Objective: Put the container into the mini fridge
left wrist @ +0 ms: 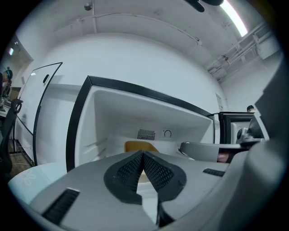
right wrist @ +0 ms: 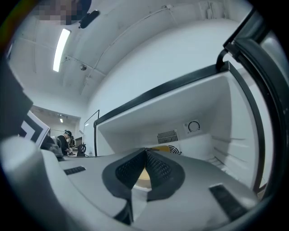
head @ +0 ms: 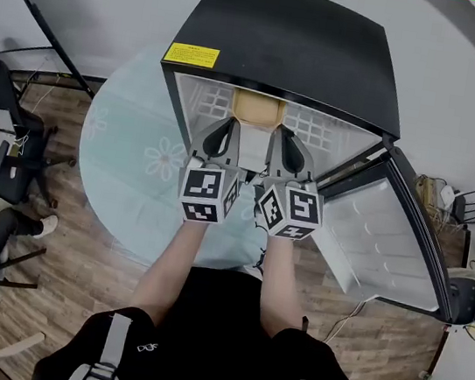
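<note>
We held the left claw (head: 225,130) and the right claw (head: 284,140) side by side at the mouth of the mini fridge (head: 286,41). Each had its jaws pressed together on nothing. The tan container (head: 258,108) sat inside the fridge, just beyond both claws. The fridge door (head: 397,244) stood open at the right.

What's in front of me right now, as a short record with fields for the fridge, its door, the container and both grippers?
mini fridge: black top, white inside
door: open, swung out to the right in the head view
container: tan lid, sitting inside the fridge near the back wall
left gripper: shut, nothing between the jaws, at the fridge opening
right gripper: shut, nothing between the jaws, beside the left one
</note>
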`<move>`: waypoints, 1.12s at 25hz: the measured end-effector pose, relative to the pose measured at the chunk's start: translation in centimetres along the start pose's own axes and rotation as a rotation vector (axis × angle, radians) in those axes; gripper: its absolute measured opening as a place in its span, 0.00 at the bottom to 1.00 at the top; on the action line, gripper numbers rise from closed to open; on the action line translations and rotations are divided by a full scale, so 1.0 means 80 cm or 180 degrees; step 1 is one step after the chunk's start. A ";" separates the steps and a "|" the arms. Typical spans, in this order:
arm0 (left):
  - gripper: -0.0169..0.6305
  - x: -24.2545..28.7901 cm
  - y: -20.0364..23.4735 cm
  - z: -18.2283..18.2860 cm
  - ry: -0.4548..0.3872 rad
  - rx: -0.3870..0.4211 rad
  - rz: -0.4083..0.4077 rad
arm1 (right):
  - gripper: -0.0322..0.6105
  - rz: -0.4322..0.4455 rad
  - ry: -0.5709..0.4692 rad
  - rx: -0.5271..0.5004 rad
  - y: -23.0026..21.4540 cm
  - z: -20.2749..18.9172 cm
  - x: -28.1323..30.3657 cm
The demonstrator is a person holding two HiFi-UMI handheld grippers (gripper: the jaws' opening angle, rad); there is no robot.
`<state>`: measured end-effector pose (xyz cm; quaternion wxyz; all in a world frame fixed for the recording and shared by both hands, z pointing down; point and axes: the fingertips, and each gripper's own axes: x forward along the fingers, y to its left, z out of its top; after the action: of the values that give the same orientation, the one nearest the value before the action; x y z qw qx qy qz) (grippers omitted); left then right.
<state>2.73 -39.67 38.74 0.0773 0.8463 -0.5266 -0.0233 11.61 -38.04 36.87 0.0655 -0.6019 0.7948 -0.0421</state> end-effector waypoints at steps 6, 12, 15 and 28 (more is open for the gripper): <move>0.03 -0.022 -0.013 0.002 -0.0024 0.0032 -0.0019 | 0.06 0.0100 -0.0014 -0.0142 0.020 0.008 -0.019; 0.03 -0.038 -0.027 -0.003 -0.0040 0.0038 -0.0083 | 0.05 0.0160 0.0069 -0.0187 0.030 -0.002 -0.037; 0.03 -0.042 -0.034 -0.009 -0.0025 0.0030 -0.0119 | 0.05 0.0189 0.0096 -0.0171 0.032 -0.005 -0.043; 0.03 -0.048 -0.034 -0.019 -0.0045 -0.0052 -0.0110 | 0.05 0.0201 0.0142 -0.0178 0.028 -0.013 -0.057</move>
<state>3.61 -34.87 39.62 0.0801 0.8544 -0.5122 -0.0350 10.54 -33.03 37.82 0.0323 -0.5770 0.8155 -0.0312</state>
